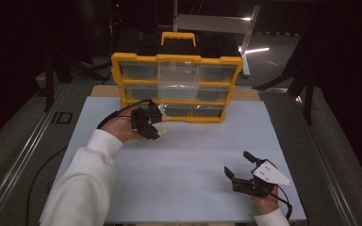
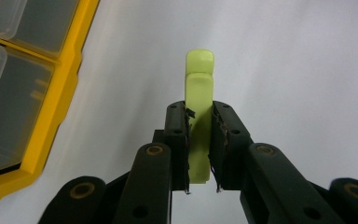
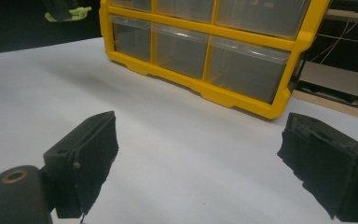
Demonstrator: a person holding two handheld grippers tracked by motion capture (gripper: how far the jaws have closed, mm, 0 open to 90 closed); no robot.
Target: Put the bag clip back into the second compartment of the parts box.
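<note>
A pale grey surface (image 1: 193,165) lies on a wooden board, flanked by metal rails (image 1: 23,155). The room beyond is dark; a bright strip of light (image 1: 257,50) glints behind, near a metal frame (image 1: 217,22).

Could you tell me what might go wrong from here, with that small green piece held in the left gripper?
1. The left gripper pinches the yellow-green piece by its lower part alone, so it might pivot or slip.
2. It is held close to the yellow drawer cabinet, whose frame it could bump.
3. The right gripper rests open, far off, too far to catch a drop.
</note>
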